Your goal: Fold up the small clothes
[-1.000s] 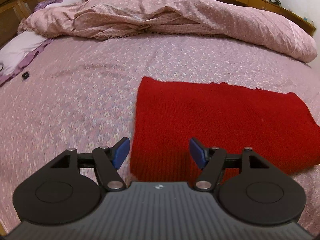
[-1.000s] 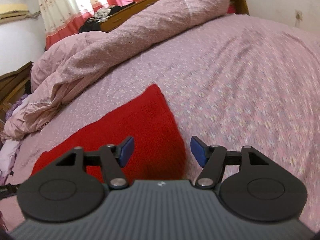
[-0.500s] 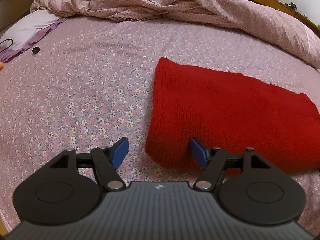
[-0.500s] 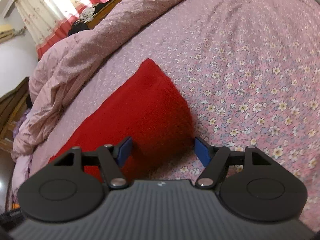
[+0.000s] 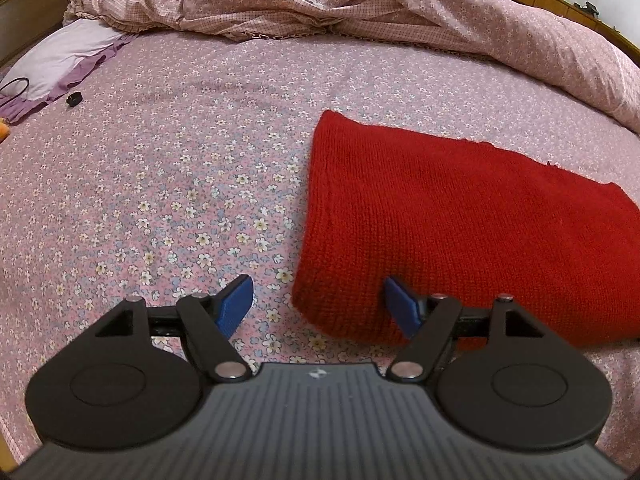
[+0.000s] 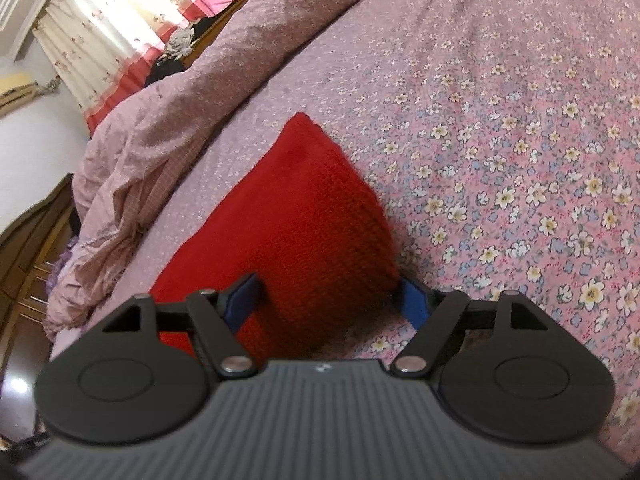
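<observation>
A red knitted garment (image 5: 448,224) lies flat on the floral pink bedsheet (image 5: 160,184). In the left wrist view my left gripper (image 5: 318,304) is open, its jaws astride the garment's near left corner, right fingertip (image 5: 400,308) over the red knit. In the right wrist view the same garment (image 6: 296,216) runs away to the left. My right gripper (image 6: 328,300) is open, low over the garment's near right corner, with the corner between the blue pads.
A rumpled pink duvet (image 5: 360,4) lies along the far side of the bed and shows in the right wrist view (image 6: 168,92). A white and purple pillow (image 5: 68,56) and a small black object (image 5: 74,99) lie far left. Curtains (image 6: 120,12) hang behind.
Both grippers have dropped lower and closer to the garment's near corners. The left one has shifted left so the corner sits between its jaws. Both stay open.
</observation>
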A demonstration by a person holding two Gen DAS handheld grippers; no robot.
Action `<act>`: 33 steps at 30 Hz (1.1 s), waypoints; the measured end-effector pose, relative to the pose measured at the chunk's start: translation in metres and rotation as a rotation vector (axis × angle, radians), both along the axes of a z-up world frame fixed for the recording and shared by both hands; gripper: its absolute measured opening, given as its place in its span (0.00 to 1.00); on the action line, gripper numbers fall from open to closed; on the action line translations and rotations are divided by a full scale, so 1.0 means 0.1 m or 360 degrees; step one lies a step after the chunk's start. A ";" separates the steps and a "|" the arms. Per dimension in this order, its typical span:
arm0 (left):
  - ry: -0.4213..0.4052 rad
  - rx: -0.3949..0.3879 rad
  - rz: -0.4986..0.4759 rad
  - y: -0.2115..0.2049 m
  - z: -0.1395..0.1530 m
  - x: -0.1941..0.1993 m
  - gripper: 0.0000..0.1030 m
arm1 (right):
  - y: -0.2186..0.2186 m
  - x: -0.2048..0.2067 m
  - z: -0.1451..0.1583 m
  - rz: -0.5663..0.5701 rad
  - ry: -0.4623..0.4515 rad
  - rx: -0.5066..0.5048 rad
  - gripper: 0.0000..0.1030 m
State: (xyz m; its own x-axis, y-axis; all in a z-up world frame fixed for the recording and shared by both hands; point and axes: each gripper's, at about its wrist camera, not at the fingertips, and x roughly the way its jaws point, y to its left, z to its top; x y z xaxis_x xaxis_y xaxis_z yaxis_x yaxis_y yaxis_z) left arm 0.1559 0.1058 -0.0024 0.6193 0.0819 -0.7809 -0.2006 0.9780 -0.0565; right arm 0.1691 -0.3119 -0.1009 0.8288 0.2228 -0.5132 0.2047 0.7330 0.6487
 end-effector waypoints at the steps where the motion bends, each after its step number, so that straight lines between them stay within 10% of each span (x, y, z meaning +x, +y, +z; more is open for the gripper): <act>1: 0.0001 0.0000 -0.0001 0.00 0.00 0.00 0.75 | -0.02 -0.02 -0.01 -0.0004 -0.0001 0.0049 0.74; 5: 0.0004 0.0000 -0.0001 -0.01 0.00 0.00 0.75 | -0.08 -0.07 -0.11 0.0021 0.0018 0.0338 0.74; 18: 0.0014 -0.0023 0.0003 0.00 0.00 0.00 0.75 | 0.03 0.09 -0.10 -0.0131 -0.0040 0.0293 0.70; 33: 0.0006 -0.0020 0.0008 0.00 0.04 -0.02 0.75 | -0.10 0.05 -0.20 -0.0175 -0.0060 0.0367 0.28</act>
State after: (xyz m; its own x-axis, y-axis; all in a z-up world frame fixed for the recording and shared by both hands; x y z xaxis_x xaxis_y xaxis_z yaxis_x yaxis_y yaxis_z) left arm 0.1541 0.1055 0.0021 0.6160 0.0752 -0.7841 -0.2059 0.9762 -0.0682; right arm 0.1741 -0.3221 -0.1211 0.8722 0.2379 -0.4274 0.2474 0.5392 0.8050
